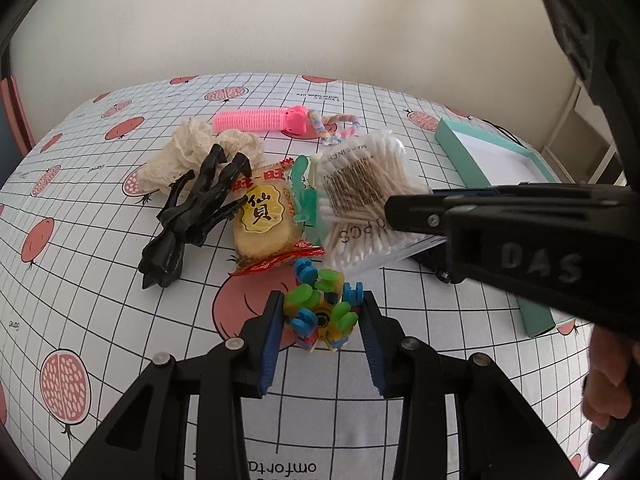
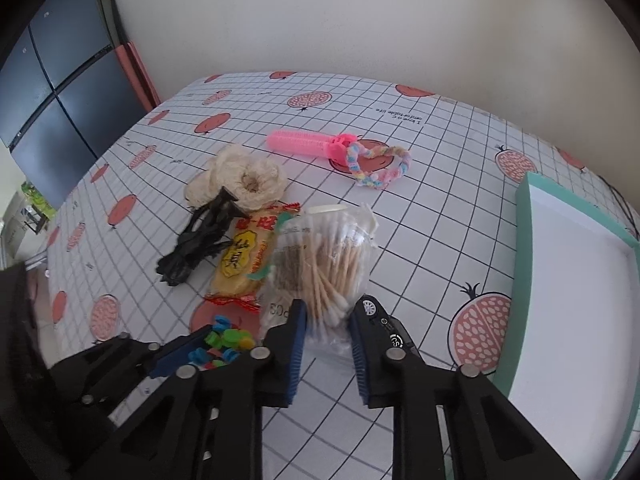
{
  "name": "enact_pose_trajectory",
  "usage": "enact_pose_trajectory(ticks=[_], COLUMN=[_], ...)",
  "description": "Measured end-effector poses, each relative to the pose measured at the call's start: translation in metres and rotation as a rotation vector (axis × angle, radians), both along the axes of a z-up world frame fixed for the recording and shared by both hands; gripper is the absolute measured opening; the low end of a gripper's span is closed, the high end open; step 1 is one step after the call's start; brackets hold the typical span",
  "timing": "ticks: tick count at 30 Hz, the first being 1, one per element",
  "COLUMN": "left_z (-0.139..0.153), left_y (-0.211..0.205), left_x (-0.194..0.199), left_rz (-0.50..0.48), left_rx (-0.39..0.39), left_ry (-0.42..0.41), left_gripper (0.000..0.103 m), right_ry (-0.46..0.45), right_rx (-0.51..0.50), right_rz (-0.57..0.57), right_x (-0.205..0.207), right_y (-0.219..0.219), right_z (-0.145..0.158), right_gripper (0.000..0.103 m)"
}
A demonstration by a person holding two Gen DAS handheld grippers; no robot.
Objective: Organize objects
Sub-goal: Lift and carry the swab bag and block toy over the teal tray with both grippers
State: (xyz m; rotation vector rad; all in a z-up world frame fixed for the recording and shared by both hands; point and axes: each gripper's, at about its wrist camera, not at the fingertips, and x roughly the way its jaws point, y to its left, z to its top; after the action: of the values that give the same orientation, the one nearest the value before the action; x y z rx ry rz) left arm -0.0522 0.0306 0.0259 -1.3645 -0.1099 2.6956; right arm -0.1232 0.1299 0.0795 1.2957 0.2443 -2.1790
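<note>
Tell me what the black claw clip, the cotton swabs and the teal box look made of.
Claw clip: glossy hard plastic, judging by its highlights.
Cotton swabs: pale wooden-looking sticks with white cotton tips, in a clear crinkly plastic bag.
Teal box: probably matte cardboard, white inside.

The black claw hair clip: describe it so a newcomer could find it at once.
Start at the pomegranate-print tablecloth and find the cluster of small items in its middle. The black claw hair clip lies at the cluster's left edge, its teeth overlapping the cream lace scrunchie and the yellow rice cracker packet beside it. It is the only all-black, glossy, pronged item there.
</note>
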Motion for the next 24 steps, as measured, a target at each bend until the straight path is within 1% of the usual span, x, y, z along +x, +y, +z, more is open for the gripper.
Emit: enact_pose_trajectory(ticks=[4,6,10,13,17,19,24], left_z=[0.0,0.001,0.006,0.013,0.032,0.042,0.057], left_y=[0.002,0.003,0.002,0.001,0.005,0.011,0.039], left_x=[-0.002,-0.003,-0.007,-0.011,-0.02,-0.025,-0.037], left_rz=[-0.009,-0.013,-0.023,-0.027,-0.035,-0.041,-0.068], left_rx=[-0.01,-0.016,0.003,-0.005,-0.02,-0.021,-0.084], left_ry=[-0.01,-0.015,-0.037,-0.051,-0.049,-0.047,-0.045], left_gripper=[0.039,0.039,0.039,0.039,0.039,0.039,0.039], right_ry=[-0.039,-0.042,-0.057,-0.042,-0.009,0.003,0.007], right_rx=[-0.022,-0.031,-0.037,-0.035,-0.042,-0.04,-0.064], right_rz=[-0.012,-0.016,-0.029,-0.057,-0.149,-0.193,-0.305], right_x=[-0.002,-0.001,-0.001,-0.003,-0.013,-0.014,-0.022], right_y=[0.003,0.006,0.013,0.021,0.043,0.057,0.102], right_z=[0.008,0.014,0.024,0.036,0.048,0.05,0.045], right_gripper=[0.016,0.016,0.016,0.016,0.016,0.016,0.016])
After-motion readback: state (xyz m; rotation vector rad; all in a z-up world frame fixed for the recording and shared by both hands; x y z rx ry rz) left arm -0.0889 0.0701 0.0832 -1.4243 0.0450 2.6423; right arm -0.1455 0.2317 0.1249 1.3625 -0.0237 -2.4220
